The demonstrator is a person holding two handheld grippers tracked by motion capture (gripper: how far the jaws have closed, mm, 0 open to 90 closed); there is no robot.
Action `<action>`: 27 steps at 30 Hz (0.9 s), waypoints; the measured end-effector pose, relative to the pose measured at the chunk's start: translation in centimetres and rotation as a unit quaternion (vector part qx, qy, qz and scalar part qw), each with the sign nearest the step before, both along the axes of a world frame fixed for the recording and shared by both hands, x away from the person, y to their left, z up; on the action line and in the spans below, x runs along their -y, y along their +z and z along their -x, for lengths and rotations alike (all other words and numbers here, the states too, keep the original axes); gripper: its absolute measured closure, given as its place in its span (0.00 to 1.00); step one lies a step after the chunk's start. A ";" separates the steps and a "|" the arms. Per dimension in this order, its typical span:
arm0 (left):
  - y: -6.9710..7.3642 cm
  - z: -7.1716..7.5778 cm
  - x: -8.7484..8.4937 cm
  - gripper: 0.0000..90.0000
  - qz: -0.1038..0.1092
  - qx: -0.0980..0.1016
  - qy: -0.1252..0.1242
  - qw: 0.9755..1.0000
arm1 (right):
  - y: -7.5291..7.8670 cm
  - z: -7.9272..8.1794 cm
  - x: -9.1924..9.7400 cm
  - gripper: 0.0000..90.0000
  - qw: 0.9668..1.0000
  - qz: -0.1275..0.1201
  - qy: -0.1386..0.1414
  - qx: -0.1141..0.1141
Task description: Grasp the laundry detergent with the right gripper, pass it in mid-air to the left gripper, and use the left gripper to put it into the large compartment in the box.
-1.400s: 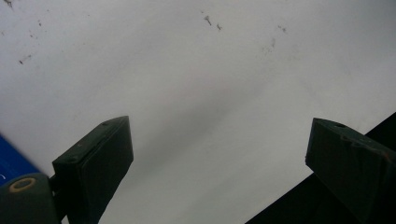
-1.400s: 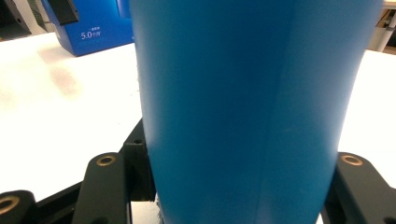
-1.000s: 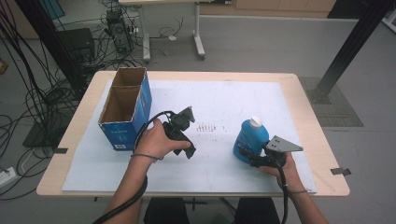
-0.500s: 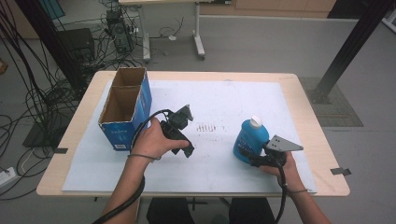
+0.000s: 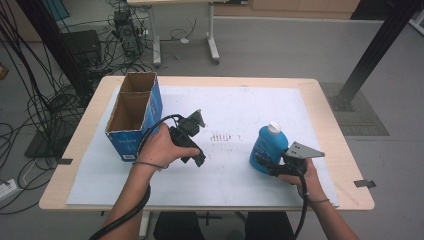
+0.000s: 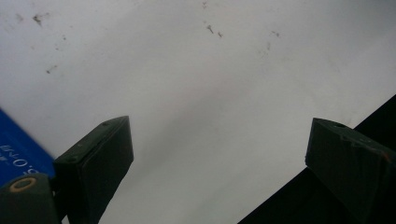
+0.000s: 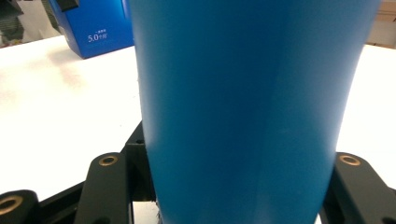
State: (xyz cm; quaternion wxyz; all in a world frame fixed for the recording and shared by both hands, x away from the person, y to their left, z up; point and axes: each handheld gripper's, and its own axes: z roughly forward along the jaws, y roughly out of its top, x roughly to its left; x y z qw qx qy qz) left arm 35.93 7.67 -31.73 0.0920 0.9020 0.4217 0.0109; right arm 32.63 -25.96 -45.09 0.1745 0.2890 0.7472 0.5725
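A blue bottle (image 5: pixel 267 145) with a white cap stands upright on the white sheet (image 5: pixel 250 107) at the right. My right gripper (image 5: pixel 264 162) is shut on its lower body from the near side. In the right gripper view the bottle's wall (image 7: pixel 247 102) sits between both black jaws. My left gripper (image 5: pixel 196 158), held in a hand left of centre, hangs over the sheet beside the box. Its jaws stand wide apart in the left gripper view (image 6: pixel 219 140), with bare white sheet between them.
An open-topped blue cardboard box (image 5: pixel 132 115) with two compartments stands at the left of the wooden table (image 5: pixel 330 115). It also shows as a box corner (image 6: pixel 18 154) and a far box (image 7: pixel 100 25). Faint pencil marks (image 5: pixel 220 136) lie mid-sheet. Cables and desk legs lie behind.
The left hand and its gripper have drifted slightly left, toward the box. The right gripper and the bottle have not moved.
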 end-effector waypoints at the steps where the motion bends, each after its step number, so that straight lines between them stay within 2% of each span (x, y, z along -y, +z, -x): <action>1: 0.2 -0.1 -0.1 0.09 0.001 0.001 -0.001 1.000 | 0.0 -0.1 0.0 0.46 1.000 0.000 0.003 -0.001; 6: 1.1 -0.2 -0.5 0.09 0.002 0.005 -0.009 1.000 | 0.4 -0.5 -0.1 0.46 1.000 0.002 0.015 -0.007; 17: 3.9 0.3 -1.2 0.09 0.005 0.016 -0.028 0.999 | 3.1 -1.1 0.4 0.47 0.999 -0.007 0.042 -0.014; 22: 4.8 0.5 -1.2 0.09 0.016 0.016 -0.038 0.999 | 4.7 -1.5 0.6 0.46 0.998 -0.007 0.062 -0.013; 27: 6.0 0.9 -1.1 0.10 0.041 0.019 -0.051 0.998 | 5.9 -1.9 0.6 0.46 0.997 -0.012 0.080 -0.014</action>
